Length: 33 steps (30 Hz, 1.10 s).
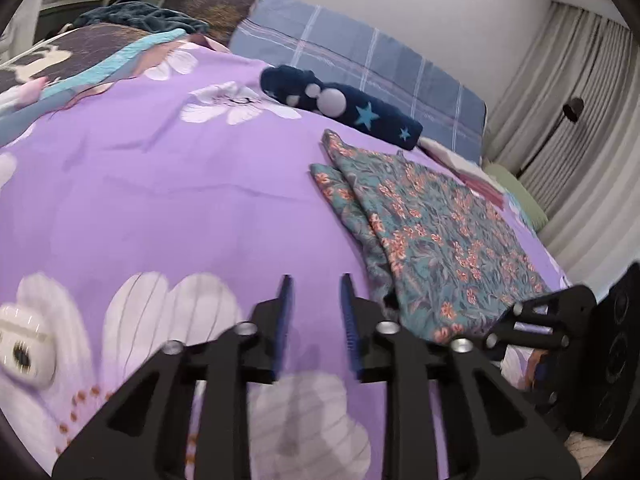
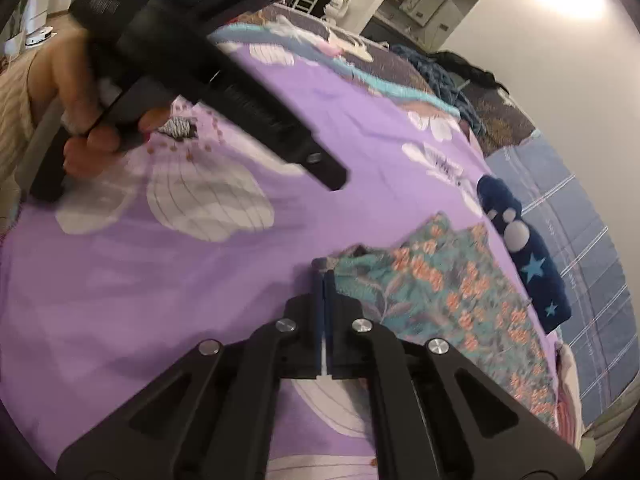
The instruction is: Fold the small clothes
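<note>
A teal floral garment (image 1: 432, 236) lies partly folded on the purple flowered bedspread (image 1: 180, 184). My left gripper (image 1: 316, 284) is open and empty, just left of the garment's near edge. My right gripper (image 2: 324, 274) is shut on the garment's (image 2: 448, 292) near left corner. The right gripper also shows at the right edge of the left wrist view (image 1: 536, 320). The left gripper, held by a hand, shows blurred at the upper left of the right wrist view (image 2: 328, 176).
A navy plush with blue stars (image 1: 340, 104) lies beyond the garment, in front of a blue plaid pillow (image 1: 360, 64). A dark blanket heap (image 1: 140, 16) lies at the far end. A white device (image 1: 24, 352) sits at left. Curtains (image 1: 580, 120) hang at right.
</note>
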Available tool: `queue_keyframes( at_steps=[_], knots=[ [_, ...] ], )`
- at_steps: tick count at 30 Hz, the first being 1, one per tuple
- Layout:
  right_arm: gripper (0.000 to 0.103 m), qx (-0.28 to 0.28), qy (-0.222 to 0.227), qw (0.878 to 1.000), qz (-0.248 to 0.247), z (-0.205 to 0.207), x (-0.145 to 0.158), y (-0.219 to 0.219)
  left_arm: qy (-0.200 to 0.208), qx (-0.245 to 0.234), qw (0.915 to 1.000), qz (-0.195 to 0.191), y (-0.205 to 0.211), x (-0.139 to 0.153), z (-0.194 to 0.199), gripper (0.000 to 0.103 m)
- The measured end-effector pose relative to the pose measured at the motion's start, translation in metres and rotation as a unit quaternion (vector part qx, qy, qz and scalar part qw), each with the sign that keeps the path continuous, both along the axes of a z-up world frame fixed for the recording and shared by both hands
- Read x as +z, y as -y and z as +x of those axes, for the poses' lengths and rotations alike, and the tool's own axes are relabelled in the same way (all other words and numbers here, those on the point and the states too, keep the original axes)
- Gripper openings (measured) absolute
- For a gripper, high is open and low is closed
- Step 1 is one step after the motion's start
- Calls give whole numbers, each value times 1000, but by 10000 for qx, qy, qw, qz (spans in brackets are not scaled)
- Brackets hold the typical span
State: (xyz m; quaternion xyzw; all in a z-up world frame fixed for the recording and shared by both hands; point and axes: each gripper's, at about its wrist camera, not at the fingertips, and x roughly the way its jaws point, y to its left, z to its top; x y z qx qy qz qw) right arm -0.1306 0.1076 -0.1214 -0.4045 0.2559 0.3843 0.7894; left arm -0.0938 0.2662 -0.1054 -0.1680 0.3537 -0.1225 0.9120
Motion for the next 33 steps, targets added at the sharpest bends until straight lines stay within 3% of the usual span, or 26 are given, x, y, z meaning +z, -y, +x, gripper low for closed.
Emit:
queue_keyframes(
  at_steps=[4, 5, 6, 8, 10, 12, 14, 15, 16, 17, 18, 21, 23, 26, 28, 30, 33],
  knots=[
    [2, -7, 92, 9998, 156, -4, 8, 0, -86, -448, 9989, -139, 10, 3, 28, 47],
    [7, 15, 104, 9998, 192, -7, 10, 1, -150, -559, 9981, -201, 13, 2, 40, 50],
    [22, 10, 153, 9996, 218, -9, 12, 2, -223, -623, 9976, -222, 16, 2, 50, 52],
    [41, -49, 327, 9992, 227, -13, 14, 7, -379, -810, 9953, -381, 22, -2, 69, 59],
    [50, -166, 427, 9988, 157, -13, 12, 10, -566, -975, 9918, -606, 27, -9, 91, 61],
    [66, -313, 493, 9983, 46, -11, 7, 11, -625, -1041, 9903, -679, 32, -14, 113, 61],
    [70, -497, 649, 9966, -81, -6, 0, 8, -595, -1011, 9900, -787, 34, -14, 130, 61],
    [68, -525, 744, 9957, -151, -3, -4, 4, -589, -954, 9898, -878, 33, -15, 138, 56],
    [64, -497, 784, 9956, -157, -2, -8, 1, -579, -822, 9898, -1013, 31, -16, 147, 45],
    [28, -438, 751, 9961, -169, 0, -10, -3, -626, -740, 9890, -1117, 30, -18, 154, 8],
    [4, -444, 633, 9966, -293, 4, -14, -8, -720, -653, 9865, -1320, 26, -20, 160, 6],
    [3, -544, 579, 9968, 39, 2, 0, -8, -397, -550, 9852, -1572, 19, -8, 154, 5],
    [3, -614, 492, 9963, 340, 1, 14, -2, -182, -557, 9884, -1403, 18, -1, 145, 6],
    [4, -645, 17, 9977, 203, 12, 0, -1, -544, -500, 9913, -1091, 25, -21, 151, 7],
    [4, -703, -53, 9975, 51, 14, -11, -3, -623, -493, 9880, -1327, 22, -31, 153, 9],
    [11, -606, -22, 9980, 192, 10, -4, 1, -571, -389, 9862, -1506, 12, -28, 151, 22],
    [19, -557, -112, 9978, 338, 3, 3, 5, -509, -270, 9875, -1468, 7, -25, 152, 35]
  ],
)
